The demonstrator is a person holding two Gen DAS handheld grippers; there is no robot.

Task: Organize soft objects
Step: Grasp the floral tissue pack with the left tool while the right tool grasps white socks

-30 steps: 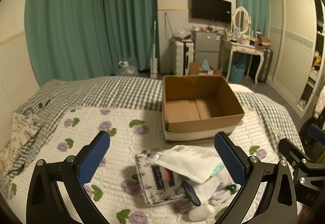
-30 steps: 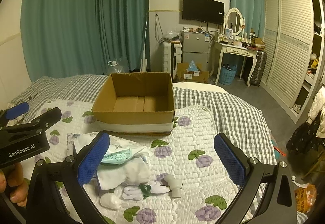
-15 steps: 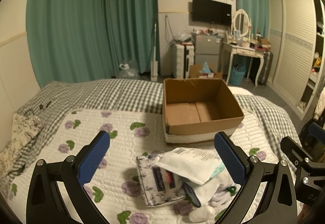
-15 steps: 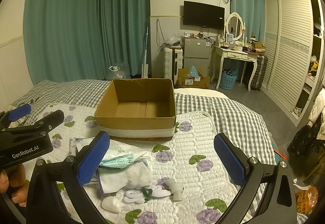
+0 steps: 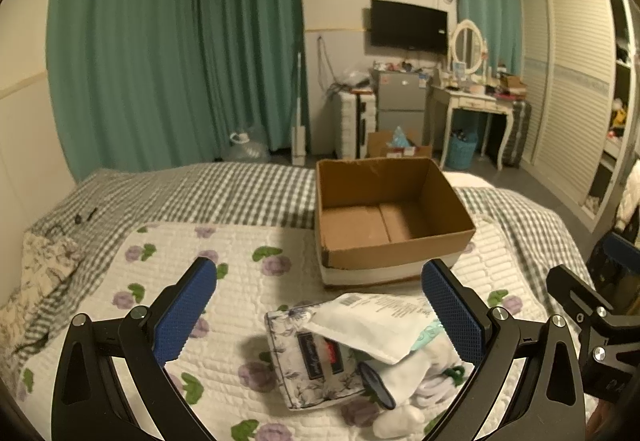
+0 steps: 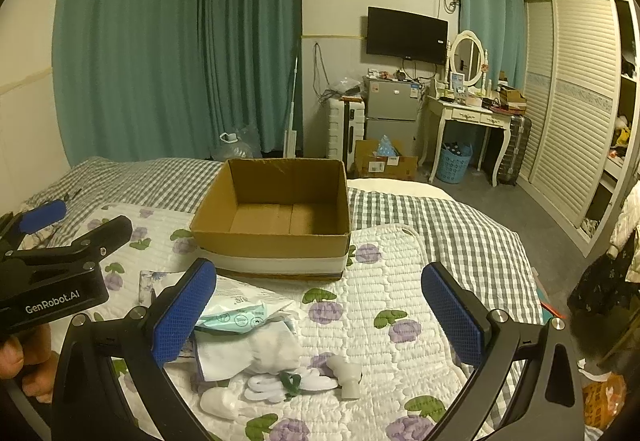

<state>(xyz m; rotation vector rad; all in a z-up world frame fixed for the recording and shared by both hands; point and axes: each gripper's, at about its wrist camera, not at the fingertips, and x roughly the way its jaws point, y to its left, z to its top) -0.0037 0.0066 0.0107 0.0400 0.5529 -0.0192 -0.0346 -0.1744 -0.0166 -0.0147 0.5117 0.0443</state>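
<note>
A heap of soft things lies on the quilted floral bed cover: a floral pouch point(image 5: 310, 357), a white flat packet point(image 5: 368, 321), white socks point(image 5: 404, 373), and in the right wrist view a teal-printed packet point(image 6: 236, 315), white socks point(image 6: 272, 351) and a white bundle with a green tie point(image 6: 290, 385). An empty open cardboard box point(image 5: 384, 217) point(image 6: 276, 217) stands behind the heap. My left gripper point(image 5: 320, 315) is open and empty above the heap. My right gripper point(image 6: 320, 315) is open and empty to the heap's right.
The bed has a grey checked sheet point(image 5: 224, 189). A patterned pillow point(image 5: 44, 273) lies at its left edge. Beyond are green curtains point(image 5: 180, 53), a small fridge point(image 6: 390, 113), a white dressing table point(image 6: 468, 113) and a wardrobe point(image 6: 576, 101). The left gripper's body point(image 6: 52, 269) shows at the left.
Both views have tilted up slightly, so the box and heap sit lower in frame. Both grippers stay open and nothing on the bed has moved.
</note>
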